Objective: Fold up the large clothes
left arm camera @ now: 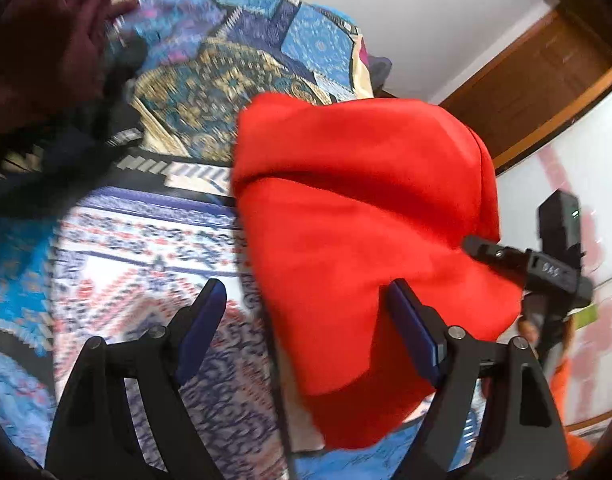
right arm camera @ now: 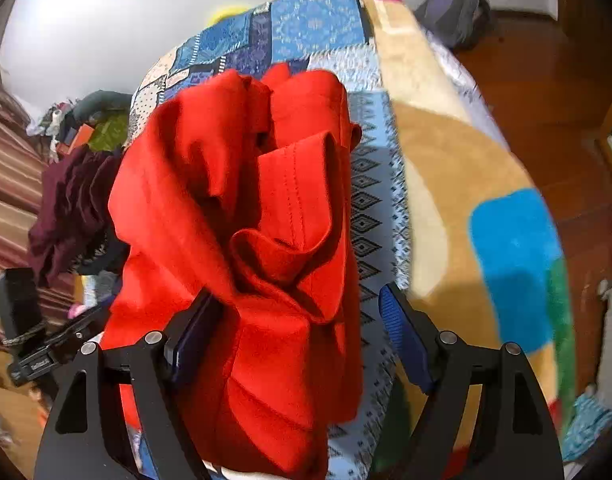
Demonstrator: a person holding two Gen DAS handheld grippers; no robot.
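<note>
Red knit garment [right arm camera: 242, 240] sits bunched in a loose fold on patterned blue patchwork bedspread [left arm camera: 154, 248], between both tools. Left gripper [left arm camera: 306, 320] fingers spread wide, gripping nothing. Right gripper [right arm camera: 294, 332] also wide open, cloth lying between fingers, not pinched. Risk: loose layers slump and unfold; maroon clothes pile [right arm camera: 70, 208] near left could snag.

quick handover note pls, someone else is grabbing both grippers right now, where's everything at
Left gripper: open, holds nothing, beside the red garment.
Right gripper: open around the garment's bunched folds, not clamped.
Red garment: a rumpled bundle on the patterned bedspread; hard to tell how far folded.
Maroon clothes: heaped at the bed's side, unfolded.
Left: flatten and finish the red one, then the maroon pile.
</note>
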